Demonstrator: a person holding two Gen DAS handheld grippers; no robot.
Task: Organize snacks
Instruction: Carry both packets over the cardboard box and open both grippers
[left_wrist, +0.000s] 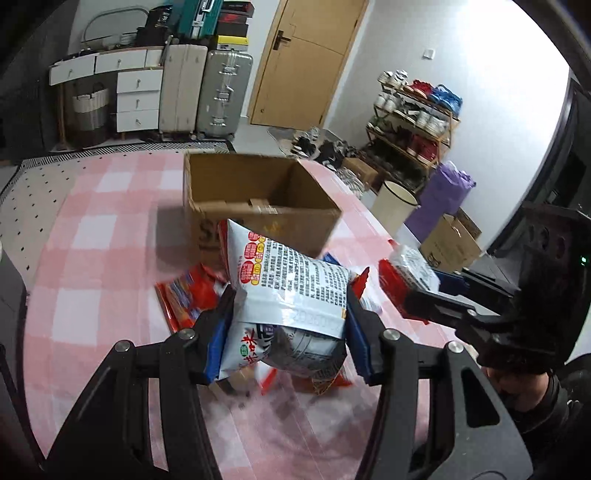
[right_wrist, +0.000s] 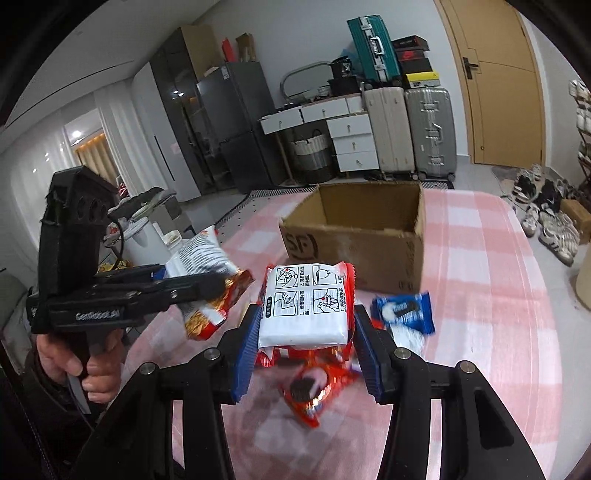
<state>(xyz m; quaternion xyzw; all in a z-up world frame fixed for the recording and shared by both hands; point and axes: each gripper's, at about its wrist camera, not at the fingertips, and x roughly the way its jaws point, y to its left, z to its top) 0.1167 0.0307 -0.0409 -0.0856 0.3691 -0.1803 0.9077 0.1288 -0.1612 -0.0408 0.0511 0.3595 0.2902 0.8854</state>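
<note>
My left gripper (left_wrist: 290, 317) is shut on a white snack bag with red labels and black print (left_wrist: 291, 284), held above the pink checked table. My right gripper (right_wrist: 304, 326) is shut on a red-edged noodle packet with a white instruction panel (right_wrist: 306, 299). The right gripper (left_wrist: 413, 295) shows at the right of the left wrist view with its packet (left_wrist: 410, 269); the left gripper (right_wrist: 207, 286) and its bag (right_wrist: 207, 266) show at the left of the right wrist view. An open cardboard box (left_wrist: 258, 206) (right_wrist: 362, 236) stands just beyond both packets.
On the tablecloth (right_wrist: 491, 295) below lie a blue cookie pack (right_wrist: 404, 312), a red cookie pack (right_wrist: 314, 391) and a red wrapper (left_wrist: 188, 299). A person's hand (right_wrist: 88, 365) grips the left tool. Suitcases, drawers, a door and a shoe rack stand behind.
</note>
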